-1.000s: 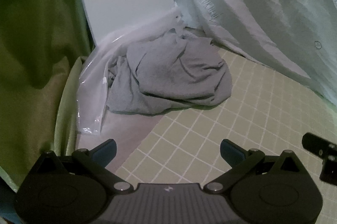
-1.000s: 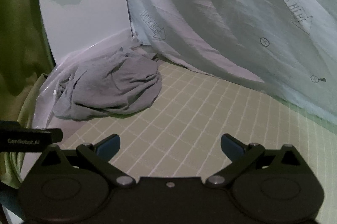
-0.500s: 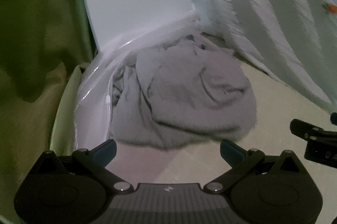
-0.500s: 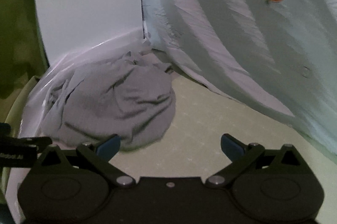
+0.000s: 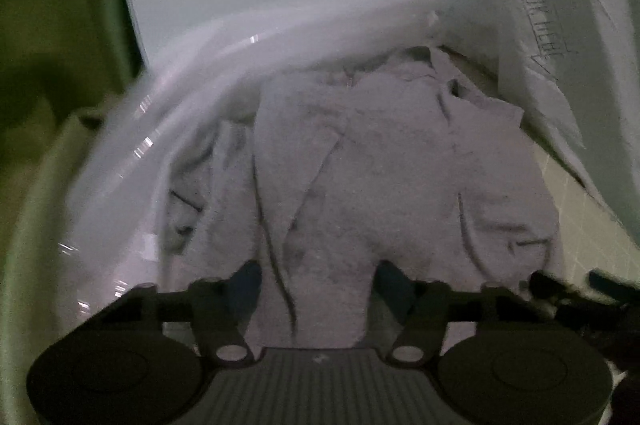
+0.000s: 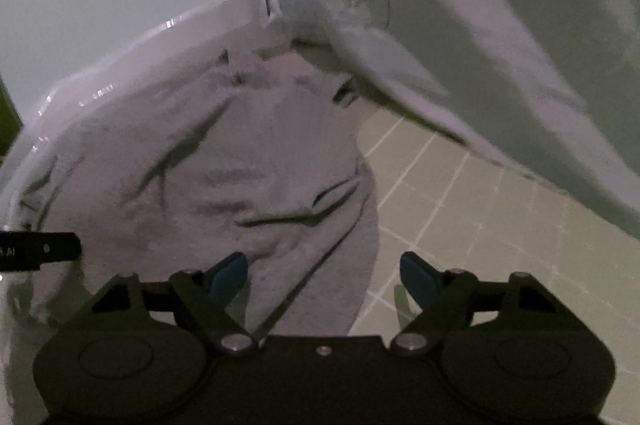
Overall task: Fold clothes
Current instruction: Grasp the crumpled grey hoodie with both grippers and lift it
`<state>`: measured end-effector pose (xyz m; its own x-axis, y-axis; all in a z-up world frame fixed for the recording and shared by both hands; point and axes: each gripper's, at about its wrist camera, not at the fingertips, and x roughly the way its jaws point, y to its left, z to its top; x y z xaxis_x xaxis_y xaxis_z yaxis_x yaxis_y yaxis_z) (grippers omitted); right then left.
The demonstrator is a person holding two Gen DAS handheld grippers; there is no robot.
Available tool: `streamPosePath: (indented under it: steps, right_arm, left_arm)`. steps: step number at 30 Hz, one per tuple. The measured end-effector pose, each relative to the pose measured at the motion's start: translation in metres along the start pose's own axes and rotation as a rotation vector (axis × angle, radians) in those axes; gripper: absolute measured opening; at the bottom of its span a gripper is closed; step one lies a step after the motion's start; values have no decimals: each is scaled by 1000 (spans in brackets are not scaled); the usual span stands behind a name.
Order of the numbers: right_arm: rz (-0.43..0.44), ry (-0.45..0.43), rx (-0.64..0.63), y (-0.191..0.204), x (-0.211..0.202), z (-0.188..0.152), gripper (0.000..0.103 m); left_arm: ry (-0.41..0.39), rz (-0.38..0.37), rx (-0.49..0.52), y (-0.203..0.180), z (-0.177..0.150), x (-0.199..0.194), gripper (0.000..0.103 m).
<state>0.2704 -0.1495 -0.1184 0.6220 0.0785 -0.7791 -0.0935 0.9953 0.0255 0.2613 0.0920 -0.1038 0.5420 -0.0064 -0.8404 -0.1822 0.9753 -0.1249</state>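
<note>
A crumpled grey garment point(image 5: 360, 165) lies heaped on the green checked surface point(image 6: 500, 217), its 9 o'clock edge on a clear plastic bag point(image 5: 132, 153) and a pale printed sheet point(image 5: 560, 25) hanging at 2 o'clock. The left gripper point(image 5: 316, 281) is closing, jaws still apart, with grey cloth between its fingers. The right gripper point(image 6: 322, 275) at 3 o'clock is closing too, its blue-tipped fingers point(image 6: 418, 275) straddling the garment's edge.

Dim light, green checked surface point(image 6: 480, 209), possibly bedding point(image 6: 500, 5)
</note>
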Motion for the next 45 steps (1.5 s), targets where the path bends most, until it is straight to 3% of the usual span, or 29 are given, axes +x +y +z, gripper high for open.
streamPosePath:
  steps: [2,3,5,8,12,16,23,29,36,41,45]
  right_arm:
    - [31,26,14,-2,11,-3,63]
    - [60,20,21,-3,12,-6,61]
    - [115,-9,-14,-4,8,-12,26]
    - [135,-28,-54,-7,-1,-21,13]
    - [117,-37,-37,-21,-21,-39,11]
    - [78,-55,-19,-51,-67,-72,11]
    - [-25,-11,64,-143,-161,-173,11]
    - [-103,36,203,-238,-242,-266,11]
    - [-196,39,345,-331,-325,-350,11]
    - [-229,45,459,-382,-339,-382,11]
    - [-225,40,508,-397,-338,-388,12]
  left_arm:
    - [-4,-19,-3,0,-3,1,48]
    - [-14,-15,6,-1,-5,1,43]
    - [-29,0,25,-5,-8,-1,35]
    - [-40,1,11,-6,-9,-8,22]
    - [-39,-26,24,-13,-18,-23,18]
    - [-8,-69,71,-37,-52,-46,17]
    - [80,-189,183,-121,-158,-90,17]
    - [129,-249,297,-211,-251,-123,18]
    - [165,-324,426,-305,-333,-146,18]
    - [184,-354,477,-354,-347,-142,17]
    - [197,-357,478,-378,-343,-129,17]
